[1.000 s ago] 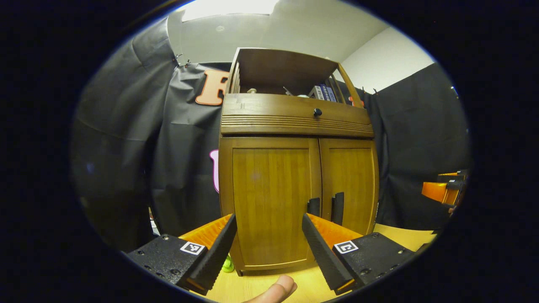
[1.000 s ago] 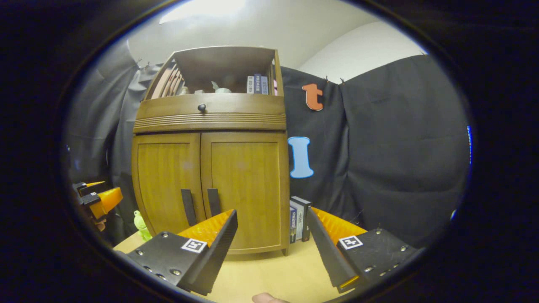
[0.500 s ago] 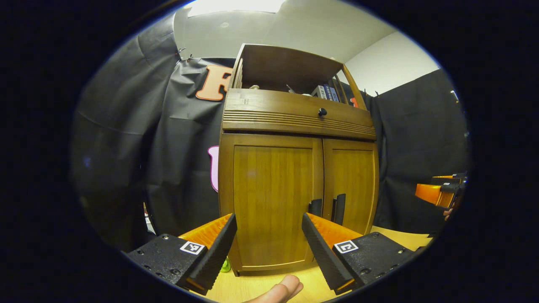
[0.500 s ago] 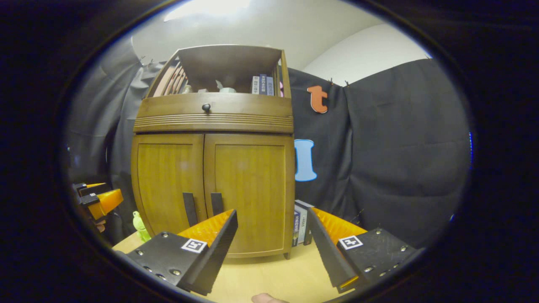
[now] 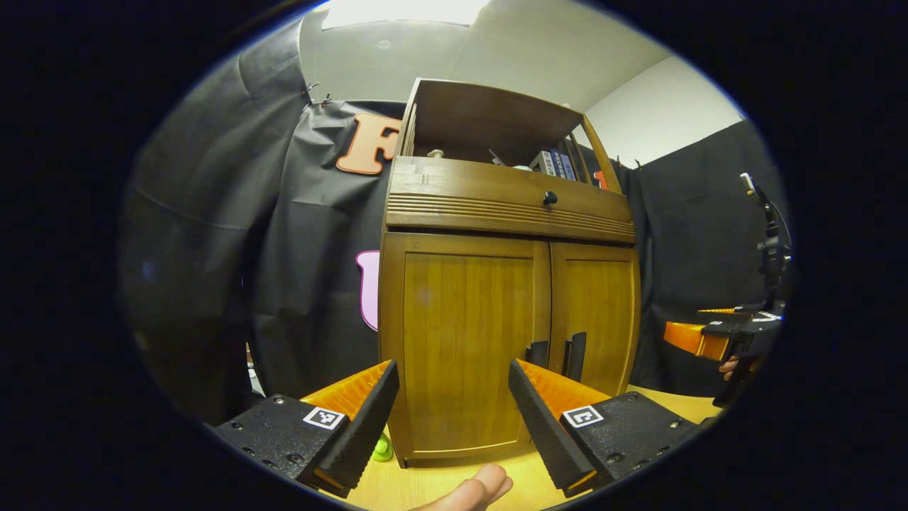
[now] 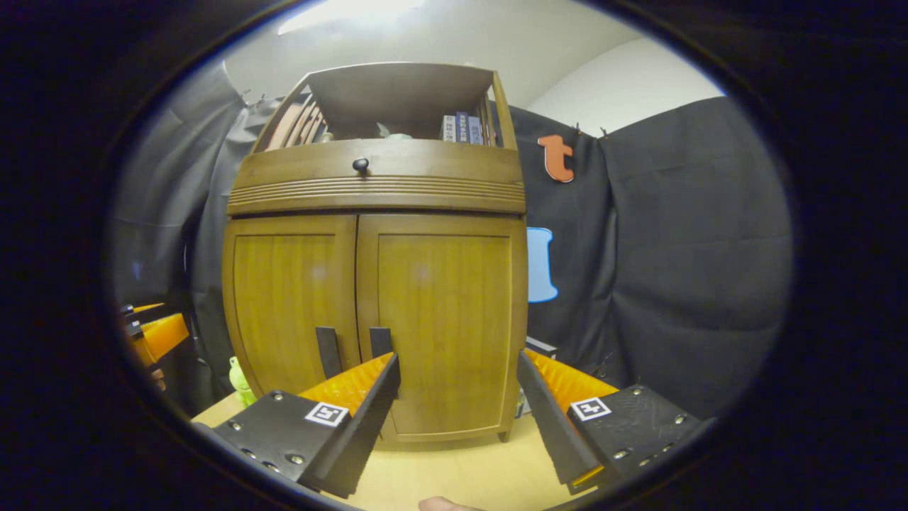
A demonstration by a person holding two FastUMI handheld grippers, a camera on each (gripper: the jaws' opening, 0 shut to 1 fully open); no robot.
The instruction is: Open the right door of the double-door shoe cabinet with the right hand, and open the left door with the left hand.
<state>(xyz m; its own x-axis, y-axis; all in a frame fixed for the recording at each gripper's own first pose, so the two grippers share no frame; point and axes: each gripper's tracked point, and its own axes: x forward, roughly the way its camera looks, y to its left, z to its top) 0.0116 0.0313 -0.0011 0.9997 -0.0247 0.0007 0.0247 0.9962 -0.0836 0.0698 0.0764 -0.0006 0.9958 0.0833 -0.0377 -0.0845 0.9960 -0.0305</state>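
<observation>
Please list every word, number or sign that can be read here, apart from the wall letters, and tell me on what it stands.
Books on the top shelf of the cabinet: print on the spines, too small to read.
Square markers on the right gripper: a pattern, no words.
No text can be read.

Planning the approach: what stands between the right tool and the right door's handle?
Nothing visible does. In the right gripper view the right tool is open, short of the closed right door, and its handle shows just above one finger, with bare tabletop ahead.
</observation>
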